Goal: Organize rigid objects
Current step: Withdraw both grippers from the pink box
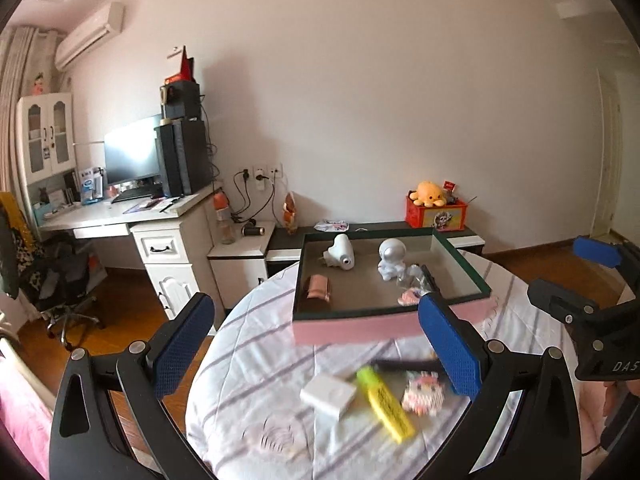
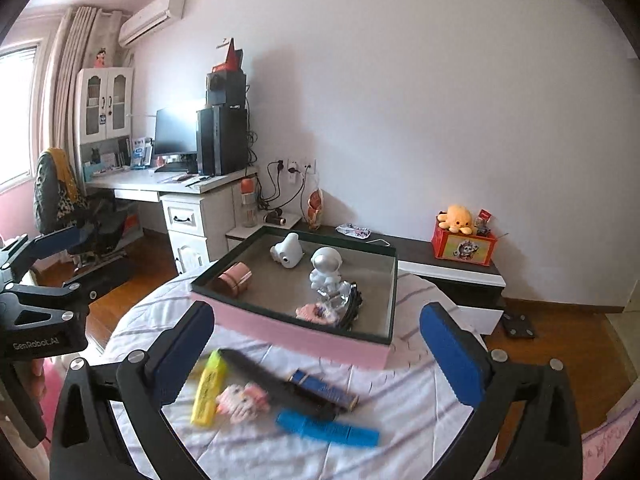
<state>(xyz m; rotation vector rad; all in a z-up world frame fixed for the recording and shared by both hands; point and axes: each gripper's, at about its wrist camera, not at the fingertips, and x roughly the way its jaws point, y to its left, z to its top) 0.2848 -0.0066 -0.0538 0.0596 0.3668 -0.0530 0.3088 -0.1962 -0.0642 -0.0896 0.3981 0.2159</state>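
Sorting is judged partly done: an astronaut figurine [image 2: 325, 270] and other pieces are seen inside the tray [image 2: 304, 340], while a yellow highlighter [image 2: 208, 390], pink toy [image 2: 242, 398] and blue bar [image 2: 328, 432] are left on the table [image 2: 420, 408], with both left tongs [image 1: 316, 350] and right tongs [image 2: 316, 354] held wide apart and empty.

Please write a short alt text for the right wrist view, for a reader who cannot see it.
An open, empty right hand-held gripper hangs over a striped tablecloth with a yellow highlighter, a pink toy figure and a blue bar. Behind stands a pink-sided tray holding a silver astronaut figure.
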